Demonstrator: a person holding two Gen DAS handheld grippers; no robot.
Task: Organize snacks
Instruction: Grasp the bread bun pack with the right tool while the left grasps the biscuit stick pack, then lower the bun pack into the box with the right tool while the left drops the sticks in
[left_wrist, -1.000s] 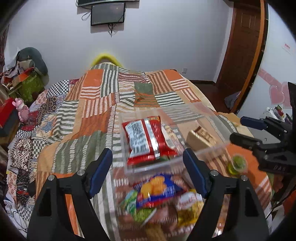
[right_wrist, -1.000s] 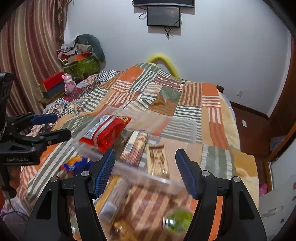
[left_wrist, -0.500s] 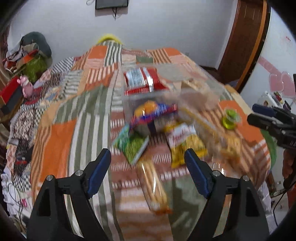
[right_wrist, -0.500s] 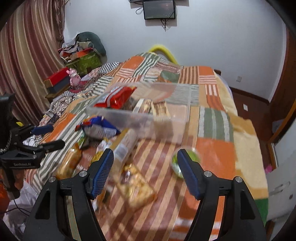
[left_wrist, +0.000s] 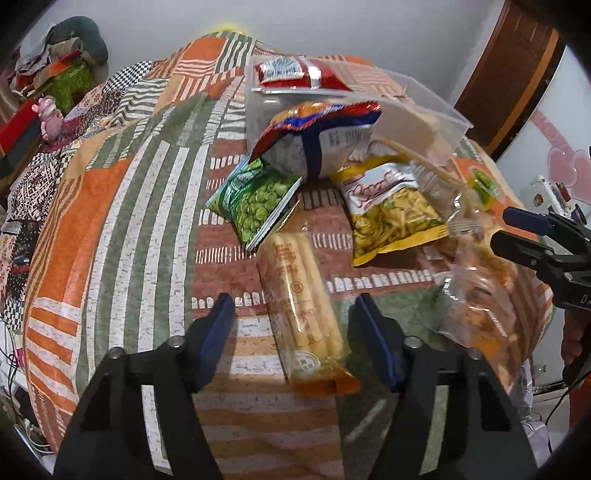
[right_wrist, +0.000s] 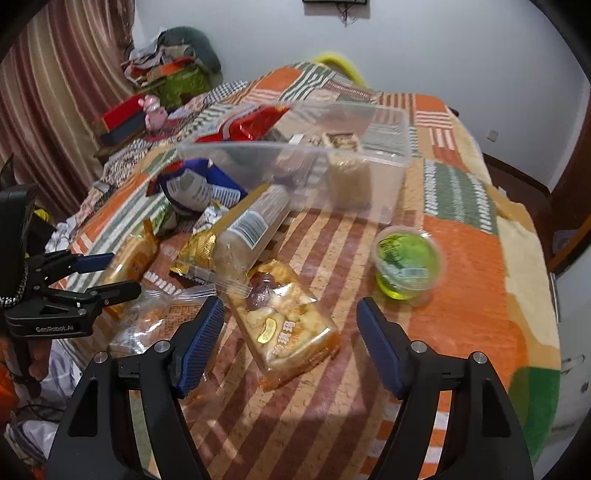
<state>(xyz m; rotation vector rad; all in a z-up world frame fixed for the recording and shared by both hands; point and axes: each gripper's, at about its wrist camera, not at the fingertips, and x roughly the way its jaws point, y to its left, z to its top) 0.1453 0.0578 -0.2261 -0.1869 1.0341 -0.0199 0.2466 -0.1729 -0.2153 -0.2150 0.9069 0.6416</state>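
The breadstick packet (left_wrist: 306, 314) lies on the patchwork bedspread (left_wrist: 110, 229) directly between and just ahead of the left tongs (left_wrist: 295, 332); its long axis runs nearly along the tongs' line of sight, slightly slanted, so the two fingers flank its long sides; the left tongs are spread wide and hold nothing. The right tongs (right_wrist: 290, 332) are likewise spread and empty; the rice-cracker packet (right_wrist: 284, 328) lies between their fingers, long axis slanted away to the left; the green jelly cup (right_wrist: 408, 267) stands ahead and to the right of them, apart from the packet. Judgement: each hand is nearest its own packet; the left tongs need only lower and close across the breadstick packet's short axis.

Beyond the left tongs: the green pea bag (left_wrist: 255, 203) touches the far end of the breadstick packet; the blue chip bag (left_wrist: 321, 144) overlaps the pea bag; the yellow snack bag (left_wrist: 391, 210) lies ahead to the right. Farthest ahead stands the clear plastic bin (right_wrist: 369, 177), the likely destination; it already holds a red snack bag (left_wrist: 299, 74) and wrapped bars (right_wrist: 341, 142).
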